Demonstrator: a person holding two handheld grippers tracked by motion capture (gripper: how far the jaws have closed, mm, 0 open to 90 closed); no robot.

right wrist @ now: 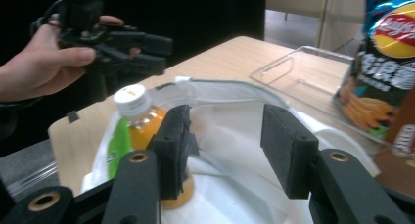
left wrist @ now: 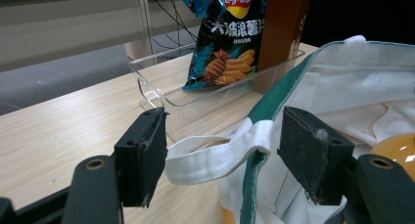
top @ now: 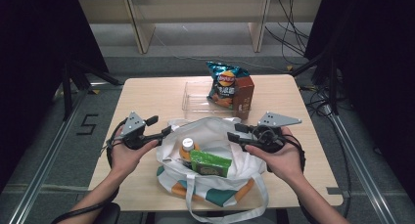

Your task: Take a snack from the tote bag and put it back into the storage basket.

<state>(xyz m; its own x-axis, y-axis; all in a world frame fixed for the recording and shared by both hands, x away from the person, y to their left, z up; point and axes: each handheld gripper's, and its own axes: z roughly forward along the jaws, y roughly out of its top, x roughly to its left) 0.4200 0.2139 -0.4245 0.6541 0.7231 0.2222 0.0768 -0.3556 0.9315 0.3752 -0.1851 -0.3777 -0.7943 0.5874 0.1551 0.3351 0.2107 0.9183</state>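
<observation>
- On the pale wooden surface point(top: 147, 94): a white tote bag point(top: 215, 131) with teal and orange patches, lying near the front edge, mouth spread wide; straps trailing over the near edge
- Inside the bag: an orange drink bottle point(top: 187, 149) with a white cap, lying just left of a green carton point(top: 210, 164); the two touching
- Beyond the bag, toward the far edge: a clear plastic tray point(top: 195, 98); standing in its right end, a blue chip bag point(top: 222, 84) and a brown box point(top: 243, 97), side by side and touching
- Left hand-held gripper point(top: 164, 130) at the bag's left rim, gripped by the left hand point(top: 128, 153); jaws released, wide apart; in the left gripper view a white strap point(left wrist: 215, 158) and the teal-edged rim passing between the black pads point(left wrist: 147, 155), not pinched; whether the left pad touches the strap, cannot tell
- Right hand-held gripper point(top: 234, 131) at the bag's right rim, gripped by the right hand point(top: 281, 160); jaws released, spread apart; in the right gripper view the jaws hovering over the bag's open mouth, white lining between them; bottle partly hidden behind the left pad point(right wrist: 176, 150)
- Grey three-cornered plate on top of each hand-held gripper; cables trailing back toward the forearms
- Far off past the surface: pale wooden shelving point(top: 195, 18) and loose cables on a grey floor point(top: 205, 38)
</observation>
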